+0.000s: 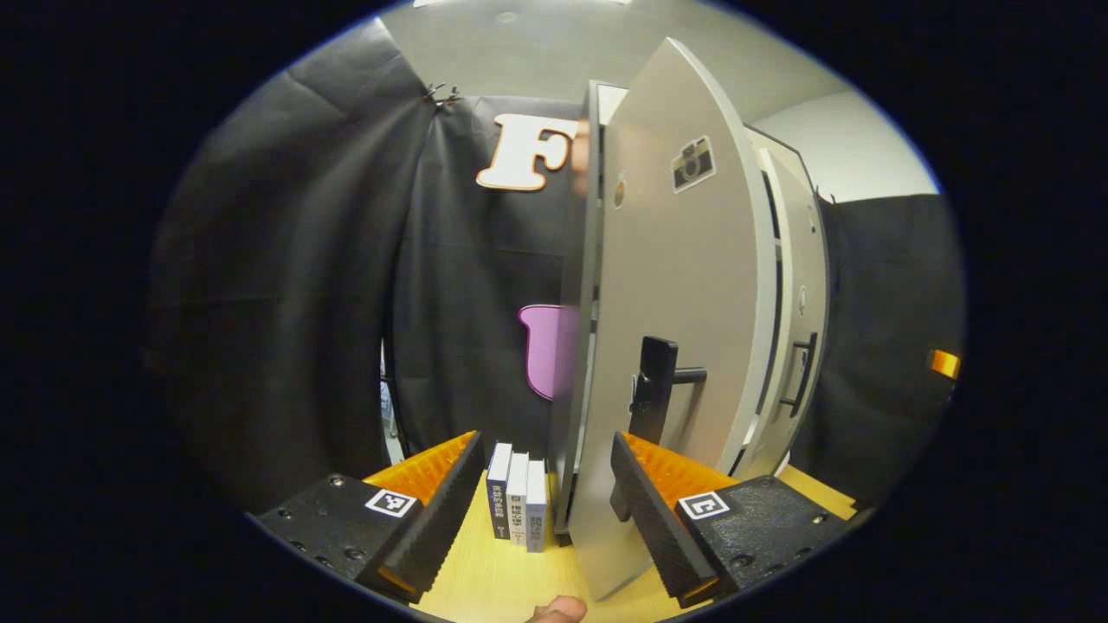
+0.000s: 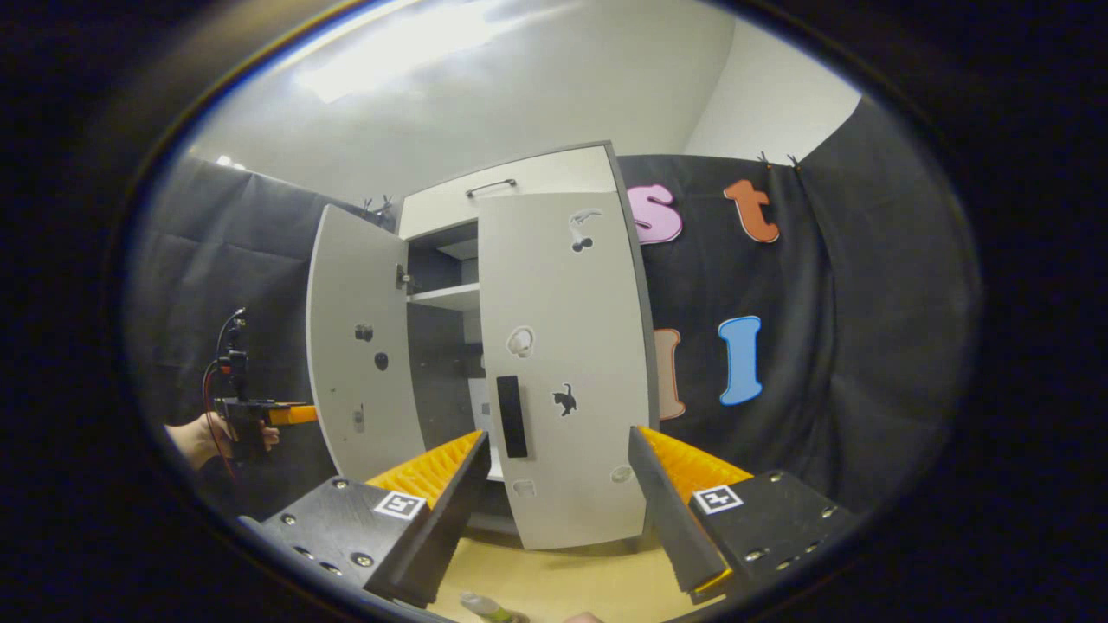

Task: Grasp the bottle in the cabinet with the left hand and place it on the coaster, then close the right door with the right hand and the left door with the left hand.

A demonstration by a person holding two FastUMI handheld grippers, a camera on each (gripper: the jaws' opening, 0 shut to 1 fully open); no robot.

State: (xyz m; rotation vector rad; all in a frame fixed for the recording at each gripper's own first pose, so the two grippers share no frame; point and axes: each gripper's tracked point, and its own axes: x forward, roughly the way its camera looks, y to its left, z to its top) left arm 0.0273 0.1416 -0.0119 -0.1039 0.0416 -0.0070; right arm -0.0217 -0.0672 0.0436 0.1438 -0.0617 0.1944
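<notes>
The cabinet [image 2: 511,186] stands on the tabletop [image 2: 554,580] with both doors partly open. In the right gripper view the right door [image 2: 563,363] is swung most of the way toward closed, its dark handle [image 2: 512,415] near its free edge; the left door [image 2: 357,346] stands wide, and shelves show in the gap between the two. The right gripper [image 2: 554,493] hovers just before the right door, jaws spread and holding nothing. In the left gripper view the left door [image 1: 675,329] is seen nearly edge-on, its handle [image 1: 658,385] low on the panel; the left gripper [image 1: 547,493] sits at the door's lower edge, jaws spread, one finger [image 1: 658,502] overlapping the panel, though contact cannot be confirmed. Three books [image 1: 518,504] stand upright on the tabletop beside the cabinet's foot. The bottle [image 2: 489,610] appears only as a small blurred shape at the near edge of the tabletop; no coaster can be made out beneath it. Judged from this, the doors are the parts left to handle: rigid, light hinged panels that should swing under a gentle push. Pressing flat on the outer face near the free edge, at about handle height, gives the most leverage; gripping is probably unnecessary, and the smooth surface may let a finger slide.
</notes>
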